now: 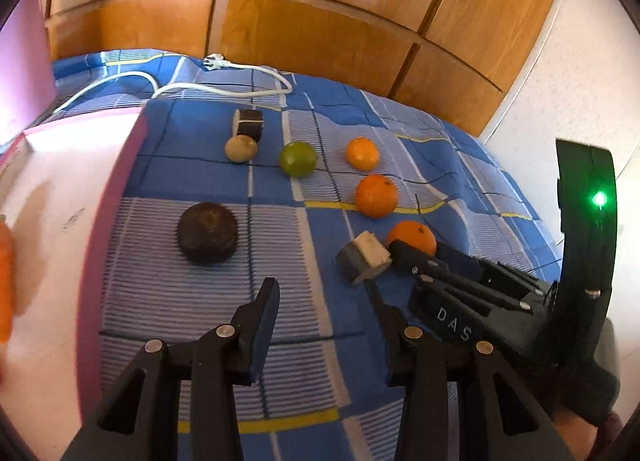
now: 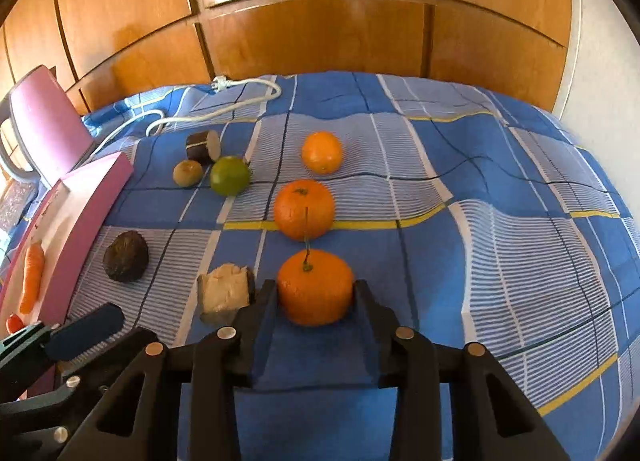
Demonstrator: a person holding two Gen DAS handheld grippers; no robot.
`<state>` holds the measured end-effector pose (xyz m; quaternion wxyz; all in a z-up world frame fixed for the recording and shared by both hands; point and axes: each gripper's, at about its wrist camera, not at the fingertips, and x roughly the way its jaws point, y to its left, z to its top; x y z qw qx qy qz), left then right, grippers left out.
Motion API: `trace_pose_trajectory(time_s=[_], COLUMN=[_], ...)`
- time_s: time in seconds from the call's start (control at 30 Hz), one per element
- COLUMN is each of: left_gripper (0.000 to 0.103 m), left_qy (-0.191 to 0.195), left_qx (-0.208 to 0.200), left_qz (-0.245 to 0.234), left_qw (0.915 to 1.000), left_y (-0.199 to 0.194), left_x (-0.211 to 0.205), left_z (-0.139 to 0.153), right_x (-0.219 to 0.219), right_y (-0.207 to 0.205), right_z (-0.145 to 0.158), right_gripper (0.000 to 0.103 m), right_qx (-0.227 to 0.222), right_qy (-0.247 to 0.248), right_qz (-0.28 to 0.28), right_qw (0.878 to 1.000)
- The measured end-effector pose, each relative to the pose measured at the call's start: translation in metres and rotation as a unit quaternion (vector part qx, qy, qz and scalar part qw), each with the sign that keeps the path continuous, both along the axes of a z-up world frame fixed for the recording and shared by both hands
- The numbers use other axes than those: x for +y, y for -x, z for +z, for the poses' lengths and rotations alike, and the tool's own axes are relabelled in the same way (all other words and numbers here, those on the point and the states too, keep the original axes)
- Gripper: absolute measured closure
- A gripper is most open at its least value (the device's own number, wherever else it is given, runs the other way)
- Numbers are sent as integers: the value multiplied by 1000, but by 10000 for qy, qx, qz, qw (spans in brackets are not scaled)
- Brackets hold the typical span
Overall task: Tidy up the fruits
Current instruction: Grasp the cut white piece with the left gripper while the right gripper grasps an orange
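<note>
Left wrist view: left gripper (image 1: 326, 301) hovered over the blue checked bedspread (image 1: 280, 197), jaws partly apart with nothing between them. Ahead lay a dark round fruit (image 1: 207, 233). Further back sat a small brownish fruit (image 1: 241, 148), touching a dark cut chunk (image 1: 249, 124) behind it, and a green fruit (image 1: 297, 158) just beside. To the right three oranges ran in a line: far orange (image 1: 362, 153), middle orange (image 1: 376, 196), near orange (image 1: 412, 237). A pale-faced chunk (image 1: 364, 257) sat just left of the near orange. The right gripper (image 1: 416, 261) came in from the right, with its fingers at the near orange. A pink box (image 1: 60, 221) stood at the left with a carrot (image 1: 5, 281) in it. A white cable (image 1: 224, 89) lay at the far edge of the bed.

Right wrist view: right gripper (image 2: 316, 289) had the near orange (image 2: 315, 287) between its jaws, both fingers against its sides; the orange rested on the bedspread (image 2: 500, 241). I could not tell whether the pads were pressing. Middle orange (image 2: 304, 210) and far orange (image 2: 322, 152) sat straight ahead. The pale chunk (image 2: 224, 289) was just left of the left finger. The dark round fruit (image 2: 125, 257) lay near the pink box (image 2: 96, 197), which held the carrot (image 2: 31, 277) and a small red thing (image 2: 14, 323). The left gripper (image 2: 80, 331) showed at the lower left.
</note>
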<state>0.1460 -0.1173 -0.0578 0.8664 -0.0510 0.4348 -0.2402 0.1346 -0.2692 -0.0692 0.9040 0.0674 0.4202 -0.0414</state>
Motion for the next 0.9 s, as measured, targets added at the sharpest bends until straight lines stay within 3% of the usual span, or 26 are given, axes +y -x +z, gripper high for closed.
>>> trace_pose_trajectory(time_s=[0.2, 0.33, 0.63, 0.73, 0.77, 0.9], left_gripper=[61, 65, 66, 68, 73, 73], left_qy=[34, -100, 55, 49, 42, 31], left_qx=[-40, 144, 617, 487, 462, 361], left_qz=[-52, -87, -186, -252, -313, -285], left_qw=[10000, 9998, 9979, 9985, 9984, 9989], left_y=[-13, -29, -51, -49, -47, -36], left_x=[-21, -34, -39, -40, -41, -36], left_z=[6, -1, -21, -21, -21, -20], right_x=[-26, -30, -36, -34, -33, -31], right_y=[3, 1, 3, 2, 2, 0], right_z=[-1, -6, -8, -8, -8, -8], right_gripper=[66, 65, 65, 65, 65, 64], right_qx=[-2, 100, 21, 31, 29, 42], right_qy=[-110, -273, -437, -336, -308, -194], right_qz=[-657, -648, -721, -705, -699, -670], right_qw=[9978, 9975, 9964, 9969, 9971, 9976])
